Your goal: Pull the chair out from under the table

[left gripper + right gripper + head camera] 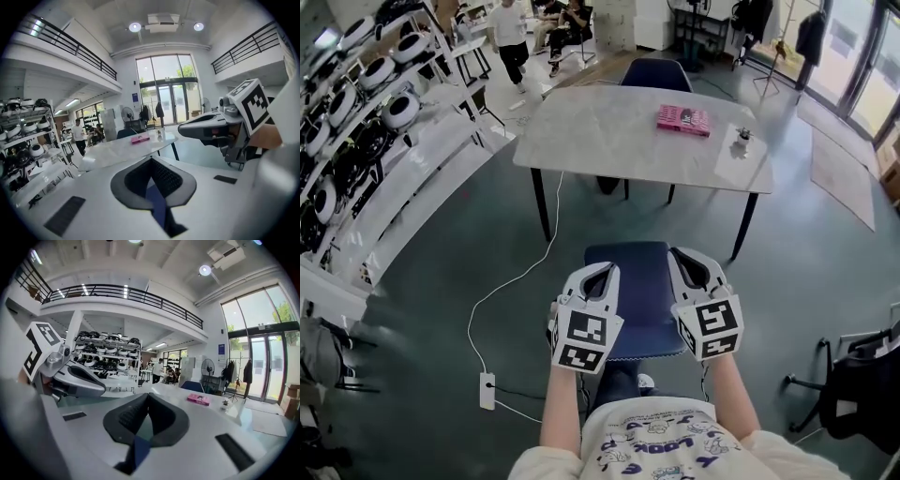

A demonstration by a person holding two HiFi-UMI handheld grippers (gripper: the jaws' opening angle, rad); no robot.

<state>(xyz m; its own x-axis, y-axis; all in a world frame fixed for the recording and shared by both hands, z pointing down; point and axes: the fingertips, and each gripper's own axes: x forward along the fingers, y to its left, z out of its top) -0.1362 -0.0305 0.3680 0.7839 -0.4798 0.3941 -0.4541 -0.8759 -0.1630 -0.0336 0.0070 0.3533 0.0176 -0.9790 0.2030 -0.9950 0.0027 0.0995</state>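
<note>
Chair [630, 295] stands on open floor, out from under the table [609, 141], close in front of the person. Left gripper [598, 274] and right gripper [690, 264] hover over its 2 sides, each pair of jaws pressed together on nothing. The seat lies below and between them, neither hand nearer. Pull-out looks done.

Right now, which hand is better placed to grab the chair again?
Left, but barely. Both claws are shut and empty. The left claw hangs over the seat of the chair, while the right claw sits at its right edge. I judge them nearly even.
</note>
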